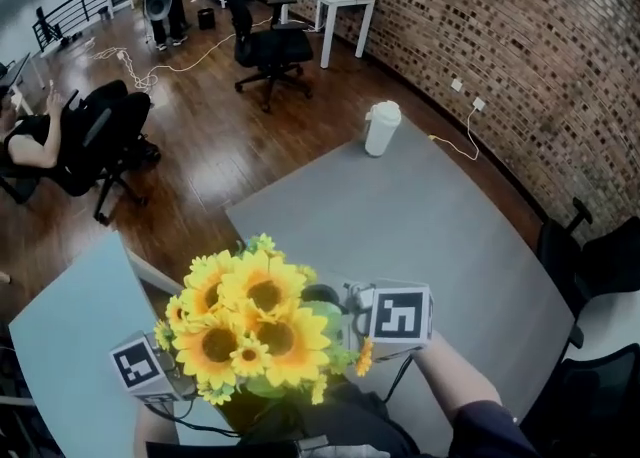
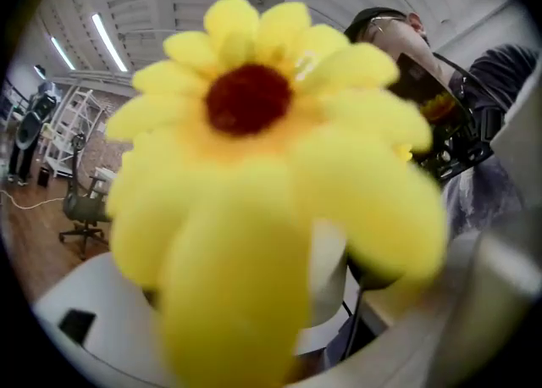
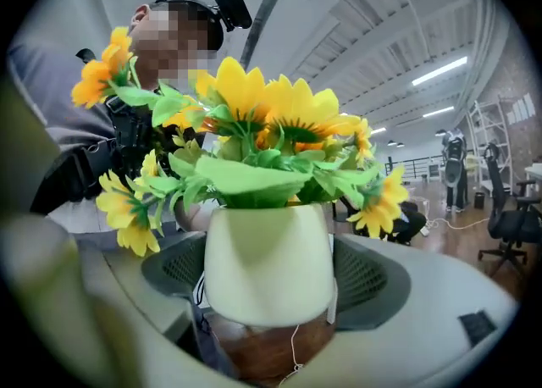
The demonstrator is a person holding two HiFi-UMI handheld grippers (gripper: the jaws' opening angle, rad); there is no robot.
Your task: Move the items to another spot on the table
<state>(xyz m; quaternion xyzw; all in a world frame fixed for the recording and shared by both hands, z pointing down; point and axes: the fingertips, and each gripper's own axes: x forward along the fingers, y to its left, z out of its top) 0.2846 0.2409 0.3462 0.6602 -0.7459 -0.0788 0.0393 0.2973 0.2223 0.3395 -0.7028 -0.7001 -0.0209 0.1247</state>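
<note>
A bunch of yellow artificial sunflowers (image 1: 245,321) stands in a cream pot (image 3: 269,263). In the head view it sits low and close to me, between my two grippers. My left gripper (image 1: 150,371) is at the bouquet's left. One blurred sunflower head (image 2: 254,166) fills its view and hides its jaws. My right gripper (image 1: 385,318) is at the bouquet's right and faces the pot head on. Its jaws show only as grey blur at the frame's lower edge. I cannot tell whether either gripper touches the pot. The pot looks lifted, with wooden floor (image 3: 267,352) showing under it.
A white lidded cup (image 1: 381,127) stands at the far corner of the grey table (image 1: 430,236). A light blue table (image 1: 70,346) lies to the left across a narrow gap. A mesh chair (image 3: 373,280) is behind the pot. Office chairs (image 1: 270,46) and a seated person (image 1: 40,136) are farther off.
</note>
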